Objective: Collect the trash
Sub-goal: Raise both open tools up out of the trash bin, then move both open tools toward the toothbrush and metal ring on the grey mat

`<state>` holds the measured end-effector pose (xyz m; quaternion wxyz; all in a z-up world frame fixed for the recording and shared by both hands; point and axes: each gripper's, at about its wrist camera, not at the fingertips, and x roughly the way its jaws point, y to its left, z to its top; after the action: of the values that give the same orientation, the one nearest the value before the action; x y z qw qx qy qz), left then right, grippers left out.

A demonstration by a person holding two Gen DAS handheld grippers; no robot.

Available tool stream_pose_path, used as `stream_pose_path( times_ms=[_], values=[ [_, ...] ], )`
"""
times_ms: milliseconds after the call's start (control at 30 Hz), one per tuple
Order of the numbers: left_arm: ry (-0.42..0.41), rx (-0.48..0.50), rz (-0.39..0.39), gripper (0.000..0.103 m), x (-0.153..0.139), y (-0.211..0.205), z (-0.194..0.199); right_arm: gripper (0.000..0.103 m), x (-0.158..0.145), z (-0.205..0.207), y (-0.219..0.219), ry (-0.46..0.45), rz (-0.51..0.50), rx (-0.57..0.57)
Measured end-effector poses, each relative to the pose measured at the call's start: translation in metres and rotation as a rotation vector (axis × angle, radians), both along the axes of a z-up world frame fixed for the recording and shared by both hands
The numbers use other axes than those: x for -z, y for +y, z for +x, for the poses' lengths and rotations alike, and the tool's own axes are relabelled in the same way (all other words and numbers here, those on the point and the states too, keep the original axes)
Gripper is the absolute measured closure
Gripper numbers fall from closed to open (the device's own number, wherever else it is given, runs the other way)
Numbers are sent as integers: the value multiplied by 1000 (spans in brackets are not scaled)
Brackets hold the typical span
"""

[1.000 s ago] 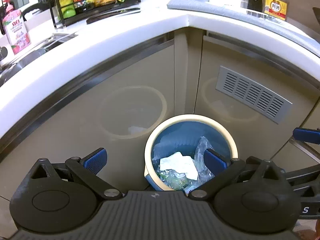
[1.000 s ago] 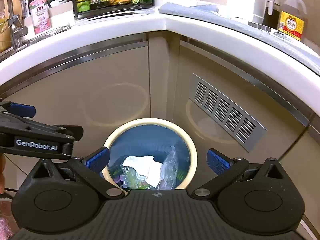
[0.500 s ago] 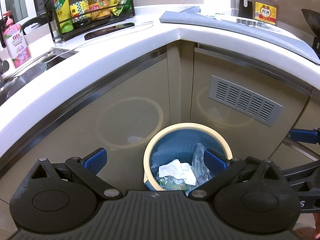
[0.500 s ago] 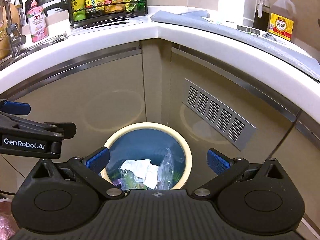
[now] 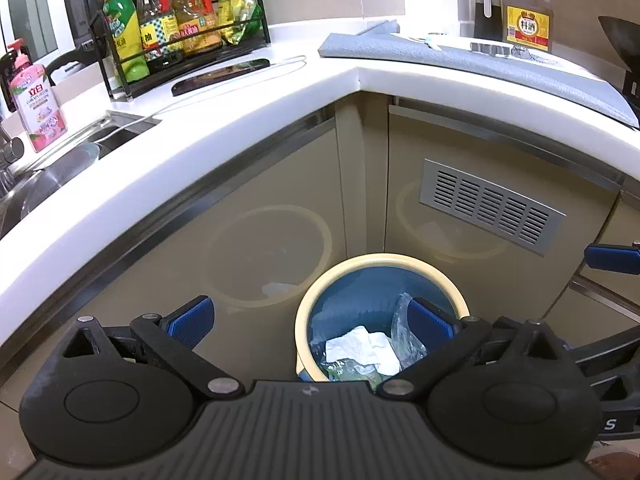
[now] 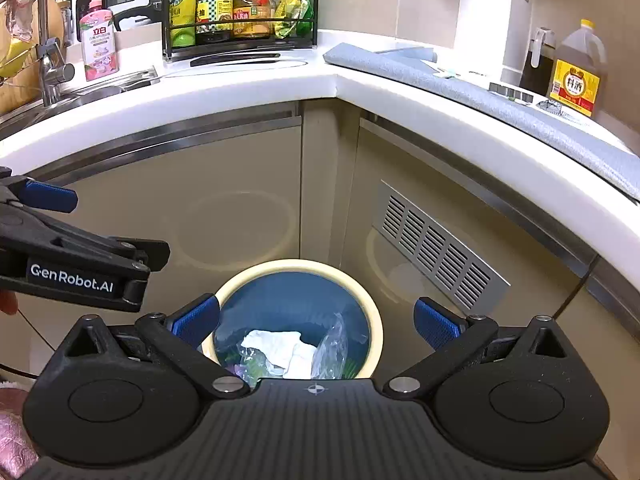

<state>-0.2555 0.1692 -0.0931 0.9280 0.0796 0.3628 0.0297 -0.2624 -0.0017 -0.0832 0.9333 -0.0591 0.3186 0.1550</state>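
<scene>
Below both claws, the round cream-rimmed blue plastic bin (image 5: 382, 268) holds crumpled white paper (image 6: 280, 346). Left claw (image 5: 310, 318) and right claw (image 6: 316, 316) hang spread wide, empty, beneath the white bench (image 6: 280, 80).

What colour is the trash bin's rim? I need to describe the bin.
Cream, around a blue inside; the trash bin shows best in the right wrist view.

Upright cream-rimmed blue bin (image 6: 370, 312) on floor, crumpled white paper (image 6: 280, 344) and clear plastic (image 6: 332, 348) inside

Bin (image 6: 296, 268) on floor below counter (image 6: 240, 92) corner; trash (image 6: 280, 344) inside.
</scene>
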Motion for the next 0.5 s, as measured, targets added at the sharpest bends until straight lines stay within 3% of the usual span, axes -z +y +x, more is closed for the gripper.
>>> stream_pose_path(
  times_ms=[500],
  values=[
    [-62, -7, -51, 0, -50, 5, 23, 0, -47, 26, -35, -80, 59, 69]
  ],
)
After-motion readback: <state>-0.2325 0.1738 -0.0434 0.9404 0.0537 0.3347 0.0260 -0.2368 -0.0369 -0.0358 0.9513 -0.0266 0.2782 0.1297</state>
